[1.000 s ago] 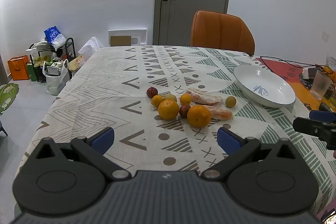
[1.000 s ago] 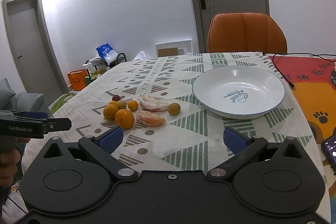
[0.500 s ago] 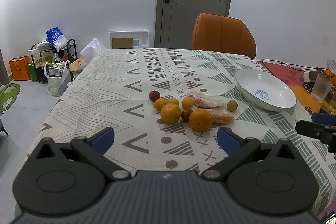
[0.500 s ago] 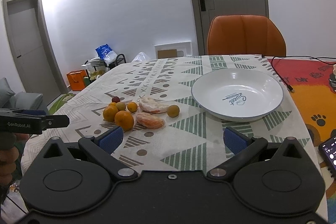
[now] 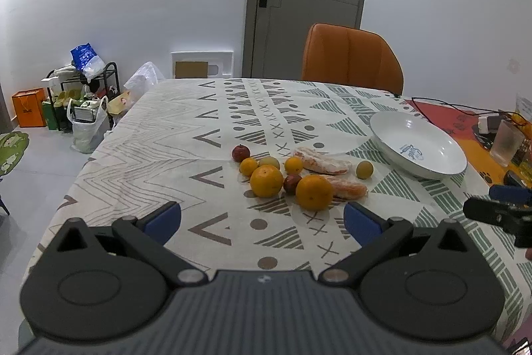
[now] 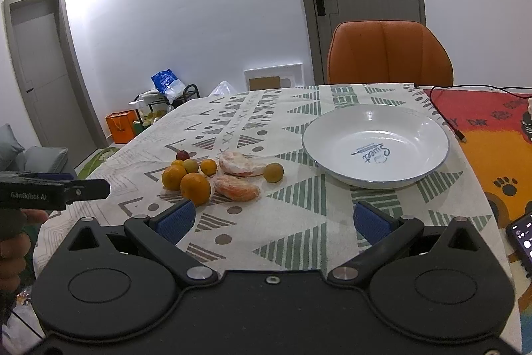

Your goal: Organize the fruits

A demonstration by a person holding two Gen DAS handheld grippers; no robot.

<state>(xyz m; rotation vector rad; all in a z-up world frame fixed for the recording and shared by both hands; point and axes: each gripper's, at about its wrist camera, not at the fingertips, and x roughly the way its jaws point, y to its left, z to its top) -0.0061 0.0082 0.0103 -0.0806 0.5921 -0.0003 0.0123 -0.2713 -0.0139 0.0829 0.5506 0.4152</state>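
A cluster of fruit lies mid-table on the patterned cloth: two large oranges (image 5: 266, 180) (image 5: 314, 192), small oranges, dark red plums (image 5: 240, 152), a yellow-green fruit (image 5: 364, 169) and two wrapped peeled pieces (image 5: 322, 160). An empty white bowl (image 5: 445, 152) sits to their right. My left gripper (image 5: 262, 220) hangs open above the near table edge, short of the fruit. In the right wrist view the fruit (image 6: 195, 188) sits left of the bowl (image 6: 415, 132), and my right gripper (image 6: 273, 221) is open with nothing between its fingers.
An orange chair (image 5: 352, 59) stands at the table's far side before a grey door. A cable, a cup (image 5: 506, 143) and a phone (image 6: 522, 238) lie on the colourful mat at right. Bags and a rack (image 5: 83, 102) crowd the floor at left.
Both grippers have drifted slightly; in the left wrist view the fruit and bowl sit a little lower and nearer than half a second ago. Nothing was grasped or moved on the table.
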